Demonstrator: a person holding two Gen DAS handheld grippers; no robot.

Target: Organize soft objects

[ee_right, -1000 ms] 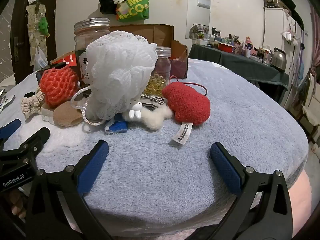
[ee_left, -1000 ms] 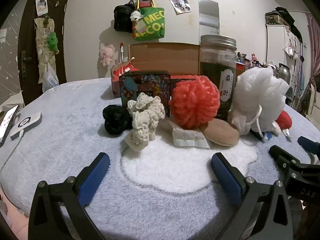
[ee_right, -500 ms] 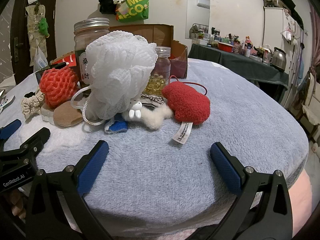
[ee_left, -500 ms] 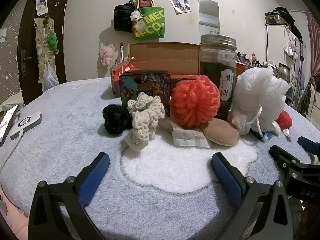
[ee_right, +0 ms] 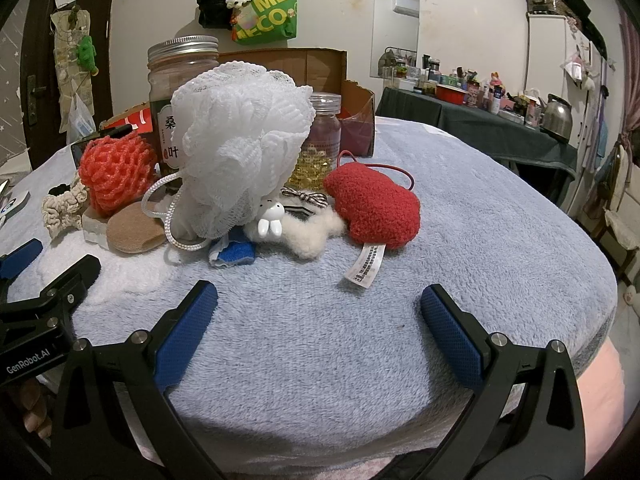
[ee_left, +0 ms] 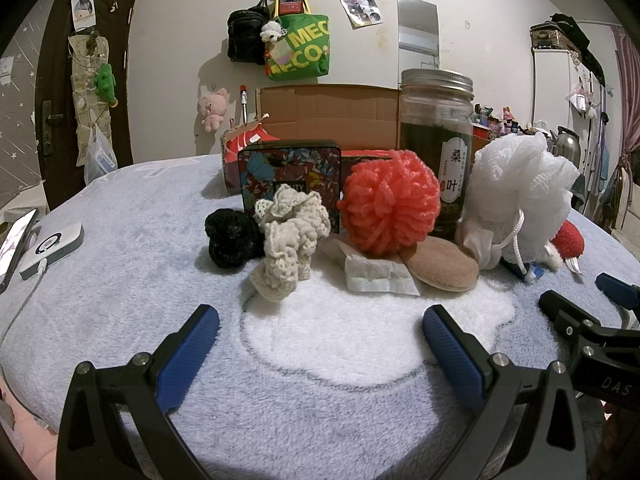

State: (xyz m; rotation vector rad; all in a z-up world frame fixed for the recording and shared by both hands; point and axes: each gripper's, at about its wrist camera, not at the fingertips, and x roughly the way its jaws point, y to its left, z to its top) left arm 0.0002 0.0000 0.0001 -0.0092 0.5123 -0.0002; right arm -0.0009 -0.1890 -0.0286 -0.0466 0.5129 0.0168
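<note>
A row of soft things lies on the fleece blanket: a black scrunchie, a cream crocheted scrunchie, an orange-red yarn ball, a tan round puff and a white mesh bath pouf. In the right wrist view the white pouf stands left of a red plush heart, with a fluffy white clip between them. My left gripper is open and empty, short of the row. My right gripper is open and empty too, in front of the red heart.
Behind the row stand a flowered tin, a tall dark jar, a smaller jar of yellow capsules and an open cardboard box. A phone and a white device lie at the left. The blanket's edge drops off at the right.
</note>
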